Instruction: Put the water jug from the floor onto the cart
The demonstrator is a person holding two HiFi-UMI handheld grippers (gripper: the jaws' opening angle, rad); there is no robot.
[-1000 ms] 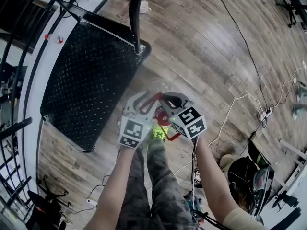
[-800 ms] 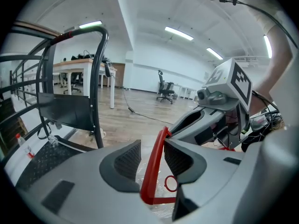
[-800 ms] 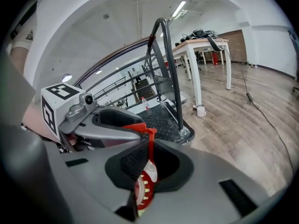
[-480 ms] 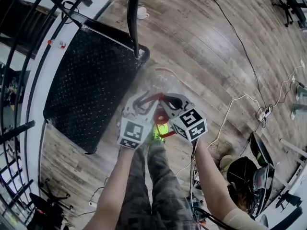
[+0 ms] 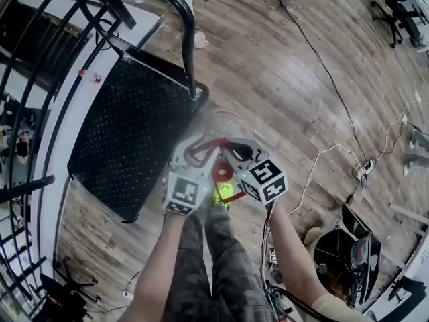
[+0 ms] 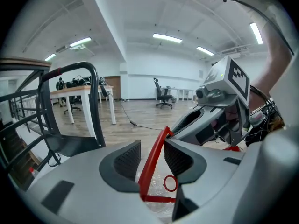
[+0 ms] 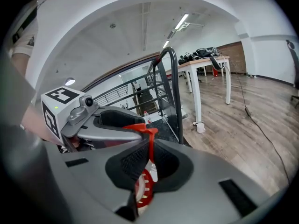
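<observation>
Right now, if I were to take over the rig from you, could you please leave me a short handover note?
Left gripper: shut on the jug's red handle.
Right gripper: shut on the same handle, beside the left.
Water jug: under both grippers, next to the cart's black deck, over the floor; whether it is clear of the floor is hard to tell.
Done: handle gripped with both grippers.
Left to do: carry the jug over the deck's edge, set it down, release.
</observation>
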